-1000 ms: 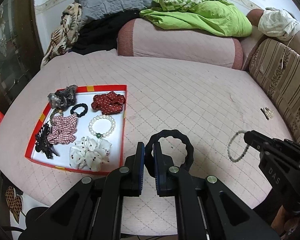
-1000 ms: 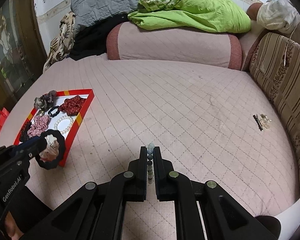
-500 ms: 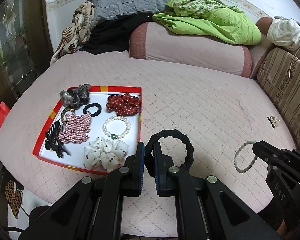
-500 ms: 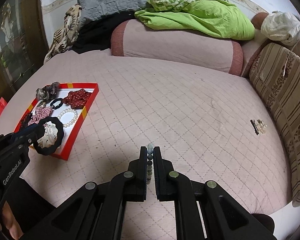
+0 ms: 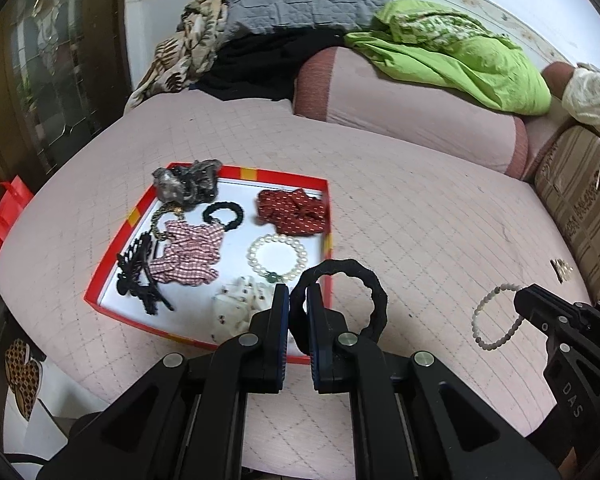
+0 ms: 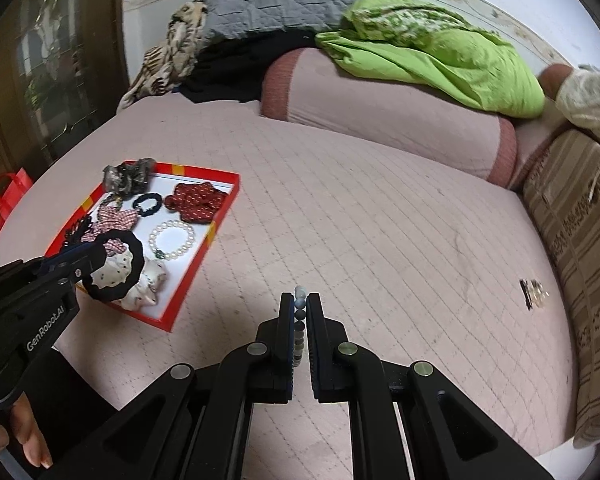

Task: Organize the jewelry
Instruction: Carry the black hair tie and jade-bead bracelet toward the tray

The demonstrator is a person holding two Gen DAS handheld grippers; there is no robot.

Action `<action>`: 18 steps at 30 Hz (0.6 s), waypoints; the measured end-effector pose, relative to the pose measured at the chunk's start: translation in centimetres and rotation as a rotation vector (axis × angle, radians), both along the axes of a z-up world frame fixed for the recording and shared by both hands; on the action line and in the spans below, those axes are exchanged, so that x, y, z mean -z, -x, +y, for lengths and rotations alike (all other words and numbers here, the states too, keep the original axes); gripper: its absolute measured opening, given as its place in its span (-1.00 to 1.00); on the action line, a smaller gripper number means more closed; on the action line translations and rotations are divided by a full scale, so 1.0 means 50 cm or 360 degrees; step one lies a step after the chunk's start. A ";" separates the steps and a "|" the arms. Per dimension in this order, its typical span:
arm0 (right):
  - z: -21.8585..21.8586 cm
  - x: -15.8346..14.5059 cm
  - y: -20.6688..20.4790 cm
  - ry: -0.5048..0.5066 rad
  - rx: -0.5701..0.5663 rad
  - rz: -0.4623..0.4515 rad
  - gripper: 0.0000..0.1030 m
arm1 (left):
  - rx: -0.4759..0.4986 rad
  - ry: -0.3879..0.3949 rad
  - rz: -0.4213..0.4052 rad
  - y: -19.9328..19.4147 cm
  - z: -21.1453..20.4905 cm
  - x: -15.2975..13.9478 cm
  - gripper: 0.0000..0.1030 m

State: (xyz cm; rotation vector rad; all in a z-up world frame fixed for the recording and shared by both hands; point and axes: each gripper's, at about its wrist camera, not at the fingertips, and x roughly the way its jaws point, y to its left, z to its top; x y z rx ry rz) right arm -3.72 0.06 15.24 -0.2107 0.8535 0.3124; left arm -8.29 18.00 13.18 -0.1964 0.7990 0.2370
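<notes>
My left hand-held gripper (image 5: 297,308) is clamped narrow on a black hair tie (image 5: 342,300), which stands up from the jaws as a loop, hanging just over the near right corner of the red tray (image 5: 112,264). My right hand-held gripper (image 6: 299,312) is also nearly closed, pinching a pale bead bracelet (image 6: 299,320); in the left view that bracelet dangles from its tip above the bed (image 5: 420,216), well to the right of the tray.

The tray is already crowded: a pearl bracelet (image 5: 277,257), a red scrunchie (image 5: 292,212), a checked scrunchie (image 5: 188,254), a white dotted scrunchie (image 5: 240,304), a small black tie (image 5: 224,216), a grey scrunchie (image 5: 188,186) and a black clip (image 5: 138,276).

Risks as I judge them: the hair tie is held by a thin section only, so if I let go here it may land on the tray rim and roll off onto the bed. Dropped further in, it would fall on the white scrunchie or the pearls and tangle. The bead bracelet hangs freely and could swing and slip from so slim a pinch. Both grippers heading for one tray could also collide. A small clip (image 6: 534,292) near the sofa (image 6: 580,220) is easy to forget.
</notes>
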 end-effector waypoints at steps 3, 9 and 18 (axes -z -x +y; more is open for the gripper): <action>0.021 -0.002 -0.006 -0.0018 -0.0044 0.0010 -0.87 | -0.0029 0.0006 -0.0005 -0.003 0.028 -0.001 -0.84; 0.081 -0.006 -0.023 -0.0038 -0.0150 0.0028 -0.87 | -0.0089 -0.0026 -0.0029 -0.012 0.097 -0.015 -0.84; 0.172 -0.024 -0.065 -0.0129 -0.0305 0.0023 -0.87 | -0.0139 -0.0100 -0.0082 -0.046 0.227 -0.066 -0.84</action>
